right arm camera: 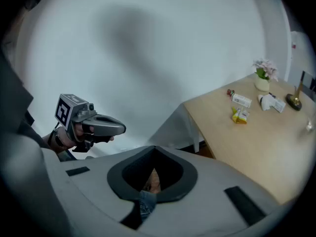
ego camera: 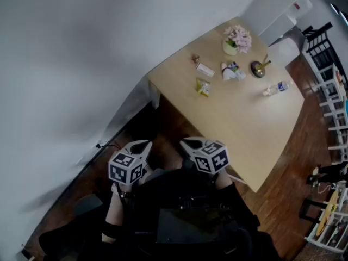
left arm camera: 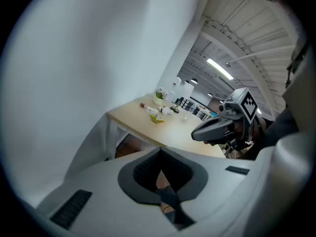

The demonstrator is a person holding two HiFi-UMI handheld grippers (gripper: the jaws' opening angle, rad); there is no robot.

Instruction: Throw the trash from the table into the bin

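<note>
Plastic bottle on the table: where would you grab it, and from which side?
The plastic bottle lies flat on its side on the table. It is probably best taken from above, pinching across the middle of its round body, at right angles to its length, so it cannot roll away.

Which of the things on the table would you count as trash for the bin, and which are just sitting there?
Likely trash: yellow wrapper, white packet, crumpled white packaging, plastic bottle.
Just sitting there: flower pot, brass ornament.
</note>
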